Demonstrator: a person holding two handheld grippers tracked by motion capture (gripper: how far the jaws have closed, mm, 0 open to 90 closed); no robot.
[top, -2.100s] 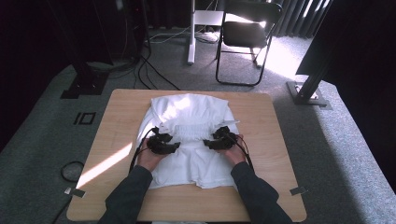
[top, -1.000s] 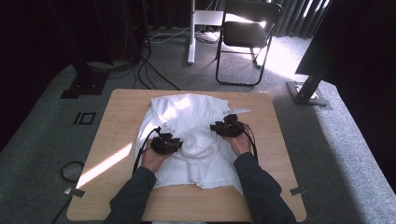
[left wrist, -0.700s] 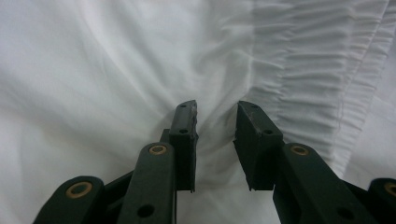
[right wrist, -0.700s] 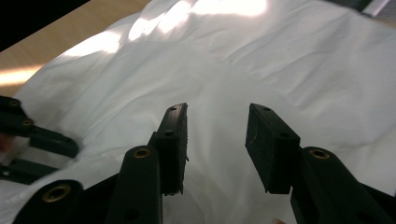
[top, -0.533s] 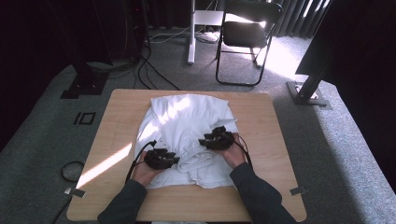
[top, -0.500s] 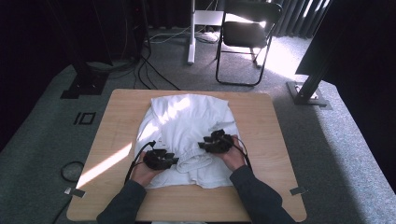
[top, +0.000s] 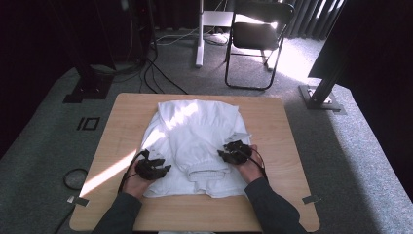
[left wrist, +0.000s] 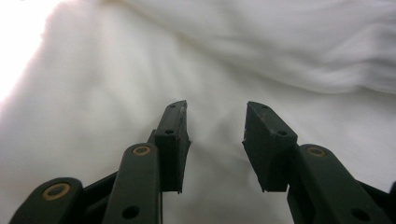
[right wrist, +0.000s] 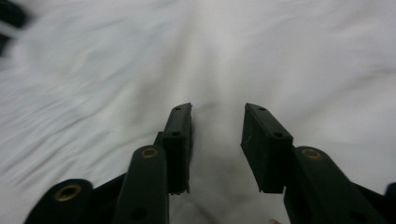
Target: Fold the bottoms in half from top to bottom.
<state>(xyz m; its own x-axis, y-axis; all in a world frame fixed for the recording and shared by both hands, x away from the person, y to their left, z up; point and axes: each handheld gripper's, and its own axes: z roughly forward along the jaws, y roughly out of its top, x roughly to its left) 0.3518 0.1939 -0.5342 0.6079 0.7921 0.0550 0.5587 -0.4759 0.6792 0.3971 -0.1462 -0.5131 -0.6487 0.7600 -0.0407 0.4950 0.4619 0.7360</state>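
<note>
White garment: folded, counter centre. Your left tool: jaws apart, just been opening, nothing clamped. Your right tool: jaws apart over cloth.

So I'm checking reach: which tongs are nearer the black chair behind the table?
Right. The right tongs sit farther up the table toward the chair; the left tongs sit lower.

table: wooden | black chair: beyond table's far edge | cables: floor, far-left of table
</note>
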